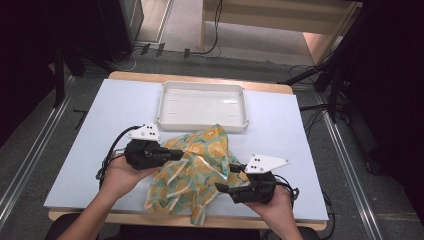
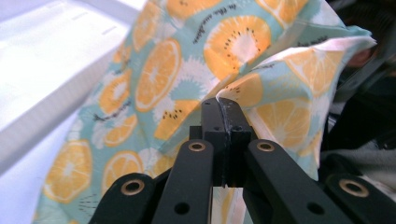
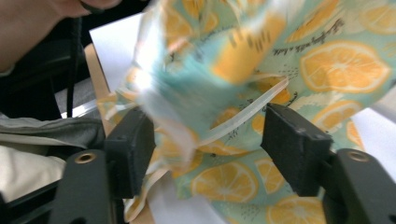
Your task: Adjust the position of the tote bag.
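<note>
Black jaws are pressed together on a fold of the orange-print cloth (image 2: 154, 79).

The cloth is bunched near the front edge of the worktop (image 1: 100, 120), with one corner hung over it. The left gripper (image 1: 177, 153) is clamped on the cloth's left side. The right gripper (image 1: 222, 179) is held with jaws apart, and loose cloth lies between them, unpinched. The white tray (image 1: 202, 124) is set just behind the cloth, toward the far edge. Bare room is left on both sides.
</note>
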A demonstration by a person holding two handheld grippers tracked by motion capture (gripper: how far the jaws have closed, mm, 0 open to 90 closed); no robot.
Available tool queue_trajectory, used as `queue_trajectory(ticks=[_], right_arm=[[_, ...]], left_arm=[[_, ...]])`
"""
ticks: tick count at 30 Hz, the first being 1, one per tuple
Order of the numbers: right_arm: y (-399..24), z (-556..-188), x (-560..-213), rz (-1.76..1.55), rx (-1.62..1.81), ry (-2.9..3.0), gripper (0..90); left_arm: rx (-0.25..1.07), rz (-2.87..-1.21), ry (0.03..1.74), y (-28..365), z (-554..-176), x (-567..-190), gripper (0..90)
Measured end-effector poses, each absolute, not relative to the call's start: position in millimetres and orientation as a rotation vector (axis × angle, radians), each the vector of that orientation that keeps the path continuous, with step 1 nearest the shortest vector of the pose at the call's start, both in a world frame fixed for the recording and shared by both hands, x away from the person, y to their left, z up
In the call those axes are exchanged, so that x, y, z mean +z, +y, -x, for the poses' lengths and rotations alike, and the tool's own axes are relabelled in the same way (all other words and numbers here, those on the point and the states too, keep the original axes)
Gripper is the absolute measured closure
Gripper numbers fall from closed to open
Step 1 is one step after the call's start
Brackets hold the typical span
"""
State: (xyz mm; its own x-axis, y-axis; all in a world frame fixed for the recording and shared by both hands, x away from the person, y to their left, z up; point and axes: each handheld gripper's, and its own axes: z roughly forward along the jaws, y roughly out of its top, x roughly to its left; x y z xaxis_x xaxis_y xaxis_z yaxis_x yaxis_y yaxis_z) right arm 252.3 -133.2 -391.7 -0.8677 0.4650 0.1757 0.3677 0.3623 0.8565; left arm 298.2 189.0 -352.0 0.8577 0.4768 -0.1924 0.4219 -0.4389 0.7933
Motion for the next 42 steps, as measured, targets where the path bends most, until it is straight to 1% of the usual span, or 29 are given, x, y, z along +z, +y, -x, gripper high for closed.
queue_trajectory(ticks=[1,2,3,5,8,10,13,20,21,26,27,30,32,39,40,42], right_arm=[[-130,-256,-394,-0.774,1.53,2.525,40.0],[-130,-256,-394,-0.774,1.53,2.525,40.0],[-123,-263,-399,-0.762,1.506,2.557,56.8],[-120,-266,-399,-0.756,1.483,2.565,70.5],[-120,-272,-396,-0.789,1.472,2.555,82.5],[-123,-276,-391,-0.795,1.466,2.542,87.8],[-131,-281,-384,-0.805,1.447,2.521,89.2],[-142,-291,-370,-0.821,1.389,2.496,89.6],[-146,-300,-366,-0.84,1.391,2.482,89.7],[-149,-315,-365,-0.863,1.393,2.467,89.4],[-150,-326,-367,-0.89,1.387,2.461,89.3],[-149,-338,-373,-0.91,1.371,2.468,89.3],[-146,-347,-380,-0.923,1.355,2.477,89.3],[-144,-361,-396,-0.966,1.367,2.48,89.3],[-145,-364,-404,-0.998,1.39,2.481,89.3],[-145,-364,-408,-1.007,1.38,2.487,88.1]], left_arm=[[0.085,-2.08,0.66,191,-299,-351,90.0],[0.085,-2.08,0.66,191,-299,-351,90.0],[0.099,-2.079,0.67,195,-301,-350,90.0],[0.12,-2.07,0.689,202,-302,-348,90.0],[0.147,-2.05,0.721,213,-306,-346,90.0],[0.164,-2.038,0.741,220,-308,-345,90.0],[0.169,-2.029,0.749,227,-311,-344,90.0],[0.195,-2.053,0.749,225,-320,-343,90.0],[0.2,-2.052,0.756,223,-324,-344,90.0],[0.189,-2.04,0.786,222,-339,-349,90.0],[0.188,-2.036,0.793,222,-343,-351,90.0],[0.171,-2.04,0.818,223,-353,-358,90.0],[0.142,-2.031,0.847,224,-362,-370,90.0],[0.09,-2.023,0.863,227,-368,-387,90.0],[0.085,-2.029,0.856,226,-368,-389,90.0],[0.059,-2.044,0.843,225,-368,-391,86.3]])
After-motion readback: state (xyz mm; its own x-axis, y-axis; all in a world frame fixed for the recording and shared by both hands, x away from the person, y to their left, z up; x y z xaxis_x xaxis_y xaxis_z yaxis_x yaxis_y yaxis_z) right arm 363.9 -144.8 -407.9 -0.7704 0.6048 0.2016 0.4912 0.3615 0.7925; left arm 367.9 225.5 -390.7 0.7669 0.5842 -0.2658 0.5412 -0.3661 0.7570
